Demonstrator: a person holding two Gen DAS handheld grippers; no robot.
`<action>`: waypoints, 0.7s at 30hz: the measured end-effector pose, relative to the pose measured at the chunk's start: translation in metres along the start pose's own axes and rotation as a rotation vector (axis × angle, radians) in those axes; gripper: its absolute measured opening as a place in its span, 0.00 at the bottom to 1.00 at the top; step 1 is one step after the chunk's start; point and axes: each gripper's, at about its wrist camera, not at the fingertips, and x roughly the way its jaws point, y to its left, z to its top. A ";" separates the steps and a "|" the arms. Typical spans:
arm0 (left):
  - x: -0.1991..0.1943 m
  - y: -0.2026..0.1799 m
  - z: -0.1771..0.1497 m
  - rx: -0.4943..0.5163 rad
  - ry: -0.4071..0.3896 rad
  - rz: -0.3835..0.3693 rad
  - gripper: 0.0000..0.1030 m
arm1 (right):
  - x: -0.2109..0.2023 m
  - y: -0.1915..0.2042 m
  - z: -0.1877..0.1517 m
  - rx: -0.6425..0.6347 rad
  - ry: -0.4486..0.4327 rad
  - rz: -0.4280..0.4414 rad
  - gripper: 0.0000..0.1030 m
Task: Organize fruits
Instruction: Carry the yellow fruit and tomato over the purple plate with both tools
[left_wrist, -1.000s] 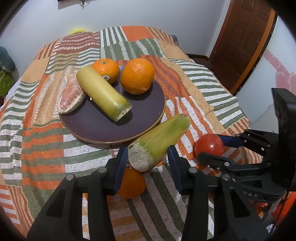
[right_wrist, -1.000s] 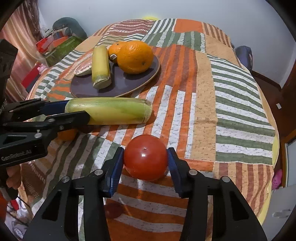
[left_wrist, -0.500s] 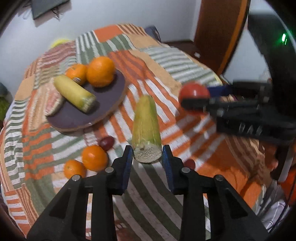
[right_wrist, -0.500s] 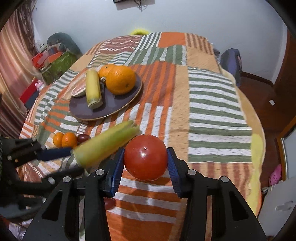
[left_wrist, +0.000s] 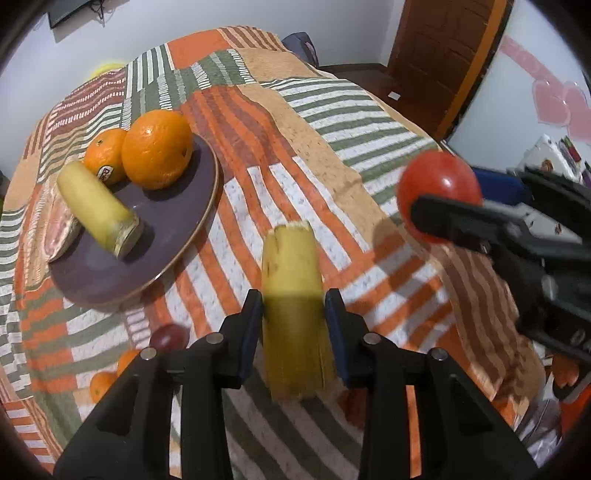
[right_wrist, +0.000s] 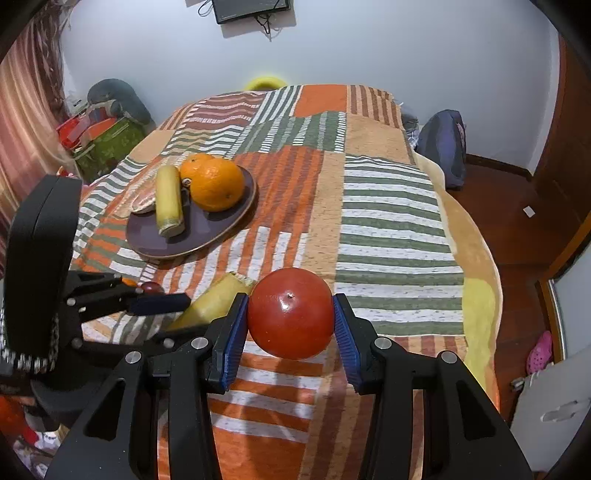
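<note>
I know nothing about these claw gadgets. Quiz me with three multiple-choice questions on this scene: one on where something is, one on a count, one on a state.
1. Where is the big orange?
A. On the dark plate
B. On the floor
C. In the left claw

2. How many yellow-green stalk pieces are in view?
A. One
B. Two
C. Four

3. What is the right claw doing?
A. Gaping with nothing in it
B. Gripping the red tomato
C. Gripping a spoon

Answers:
1 A: the orange sits on the plate beside a smaller orange.
2 B: one stalk piece on the plate, another stalk piece in the left claw.
3 B: both blue pads press against the tomato's sides above the bedspread.
</note>
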 end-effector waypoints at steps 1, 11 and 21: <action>0.002 0.001 0.002 -0.011 0.001 -0.007 0.34 | 0.000 -0.001 0.000 0.001 0.001 -0.001 0.41; 0.027 0.006 0.015 -0.062 0.015 -0.028 0.37 | 0.005 -0.010 0.000 0.010 0.009 -0.010 0.41; -0.030 0.026 0.001 -0.113 -0.111 -0.018 0.37 | -0.006 0.001 0.013 -0.001 -0.030 -0.002 0.41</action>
